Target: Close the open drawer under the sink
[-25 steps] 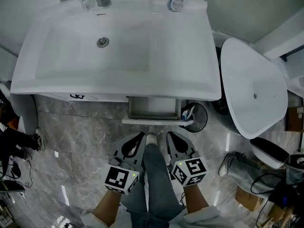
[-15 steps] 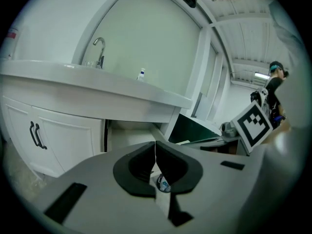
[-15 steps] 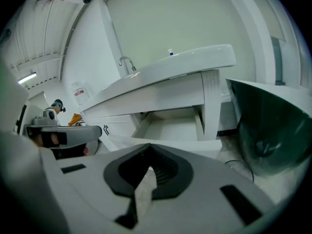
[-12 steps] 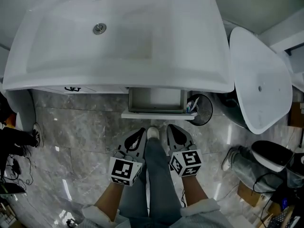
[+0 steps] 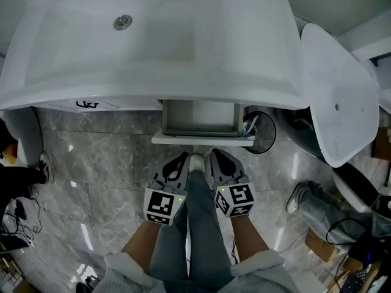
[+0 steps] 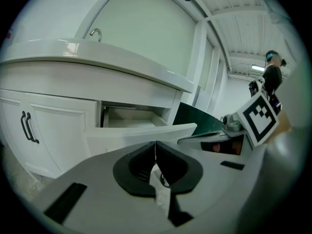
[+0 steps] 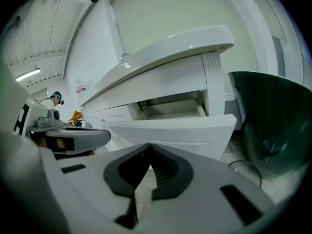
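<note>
The jaws of the left gripper are seen pressed together, with nothing held; those of the right gripper likewise. The drawer is found just ahead of both tips, not touched, pulled out beneath the sink.

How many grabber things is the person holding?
2. The left gripper is left of the person's leg, the right gripper right of it. Both have shut jaws and point at the open drawer under the sink.
</note>
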`<state>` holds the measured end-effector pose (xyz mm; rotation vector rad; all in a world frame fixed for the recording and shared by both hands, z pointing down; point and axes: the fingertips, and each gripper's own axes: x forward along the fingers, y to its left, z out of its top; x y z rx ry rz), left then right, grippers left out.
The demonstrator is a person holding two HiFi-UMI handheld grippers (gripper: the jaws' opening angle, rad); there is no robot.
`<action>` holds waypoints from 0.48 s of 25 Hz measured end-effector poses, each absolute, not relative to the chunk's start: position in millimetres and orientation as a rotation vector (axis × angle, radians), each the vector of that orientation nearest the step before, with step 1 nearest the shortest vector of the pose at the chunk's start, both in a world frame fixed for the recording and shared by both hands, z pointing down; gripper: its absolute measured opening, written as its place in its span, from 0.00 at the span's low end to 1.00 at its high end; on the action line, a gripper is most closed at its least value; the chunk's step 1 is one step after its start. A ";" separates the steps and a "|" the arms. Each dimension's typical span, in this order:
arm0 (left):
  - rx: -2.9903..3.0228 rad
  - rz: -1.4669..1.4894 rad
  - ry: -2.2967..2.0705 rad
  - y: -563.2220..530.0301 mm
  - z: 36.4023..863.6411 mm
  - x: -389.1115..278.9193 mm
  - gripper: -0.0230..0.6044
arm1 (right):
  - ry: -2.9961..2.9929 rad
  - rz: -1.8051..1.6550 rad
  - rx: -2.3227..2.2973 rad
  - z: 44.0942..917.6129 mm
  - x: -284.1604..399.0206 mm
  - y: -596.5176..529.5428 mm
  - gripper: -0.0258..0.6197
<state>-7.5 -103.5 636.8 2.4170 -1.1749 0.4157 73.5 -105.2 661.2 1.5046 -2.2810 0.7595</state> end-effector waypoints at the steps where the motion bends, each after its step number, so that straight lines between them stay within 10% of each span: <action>1: 2.418 0.424 -1.175 -104.8 640.0 -6.6 0.06 | -2.277 0.751 1.513 663.3 74.1 -106.7 0.06; 12: 2.406 0.471 -1.206 -124.0 659.0 1.3 0.06 | -2.224 0.764 1.594 681.1 80.1 -122.7 0.05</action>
